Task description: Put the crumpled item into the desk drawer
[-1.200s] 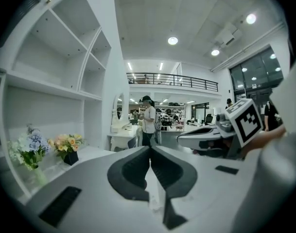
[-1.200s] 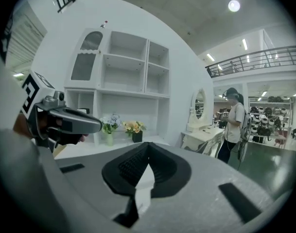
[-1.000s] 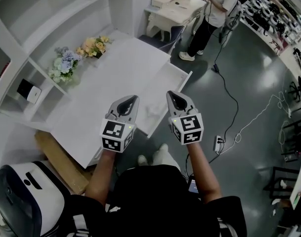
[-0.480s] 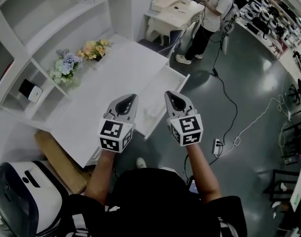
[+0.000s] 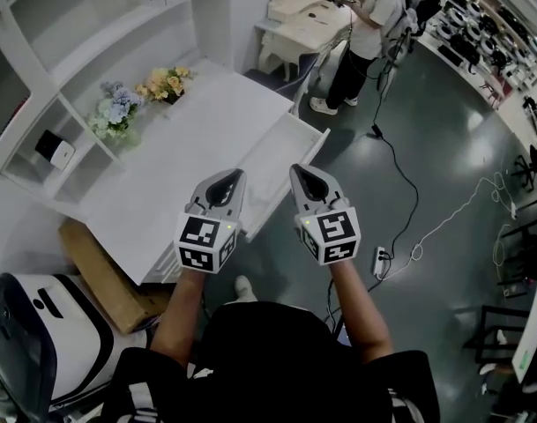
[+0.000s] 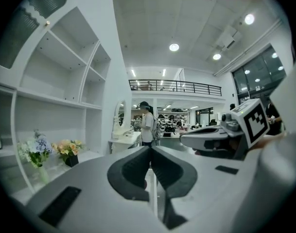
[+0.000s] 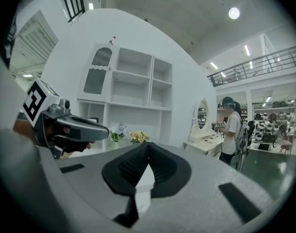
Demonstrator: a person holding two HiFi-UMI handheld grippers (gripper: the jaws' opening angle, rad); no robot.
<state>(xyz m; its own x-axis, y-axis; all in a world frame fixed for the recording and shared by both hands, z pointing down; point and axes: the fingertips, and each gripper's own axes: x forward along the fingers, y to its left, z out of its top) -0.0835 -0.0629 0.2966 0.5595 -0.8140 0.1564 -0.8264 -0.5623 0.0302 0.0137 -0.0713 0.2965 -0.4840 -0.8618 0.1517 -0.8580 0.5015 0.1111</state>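
The white desk (image 5: 189, 148) has its drawer (image 5: 290, 144) pulled open towards me. In the head view my left gripper (image 5: 236, 175) and right gripper (image 5: 296, 172) hang side by side above the drawer's near end, both shut with nothing between the jaws. The crumpled item does not show in any view; the grippers cover the drawer's near part. In the left gripper view the left gripper (image 6: 150, 149) has its pads pressed together, and the right gripper (image 6: 220, 136) shows beside it. The right gripper (image 7: 148, 144) is likewise closed in its own view.
Two flower bunches (image 5: 167, 82) (image 5: 114, 113) stand at the desk's back by white shelves (image 5: 92, 25). A person (image 5: 365, 25) stands beyond the desk at another table. A cardboard box (image 5: 100, 271) lies under the desk's near corner. A cable (image 5: 400, 192) and power strip (image 5: 380, 258) lie on the floor.
Both grippers have risen and drawn back from the desk together, still shut. A white crumpled shape seen in the drawer between them earlier is now hidden.
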